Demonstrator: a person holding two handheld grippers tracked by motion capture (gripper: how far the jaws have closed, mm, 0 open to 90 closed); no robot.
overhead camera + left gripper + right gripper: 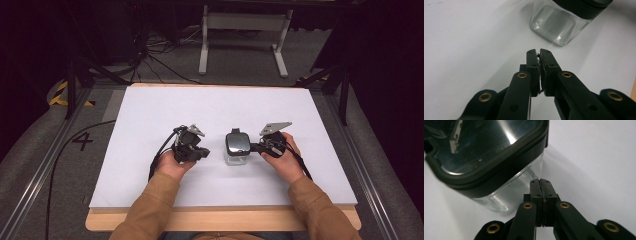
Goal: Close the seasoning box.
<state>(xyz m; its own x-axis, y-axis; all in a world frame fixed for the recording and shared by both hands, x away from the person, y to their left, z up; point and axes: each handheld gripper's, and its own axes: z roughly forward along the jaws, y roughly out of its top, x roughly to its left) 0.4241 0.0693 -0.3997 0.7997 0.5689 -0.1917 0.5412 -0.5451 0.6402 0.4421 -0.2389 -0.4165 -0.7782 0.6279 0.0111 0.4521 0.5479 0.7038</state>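
A square glass jar with a black-rimmed lid is sitting on the white table. The left gripper and the right gripper are flanking it, both clenched on nothing.

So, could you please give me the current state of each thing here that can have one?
Left gripper: shut, holding nothing, short of the jar.
Right gripper: shut, holding nothing, fingers close beside the jar's glass wall; contact unclear.
Jar: upright on the table, looks empty.
Lid: on the jar, closed.
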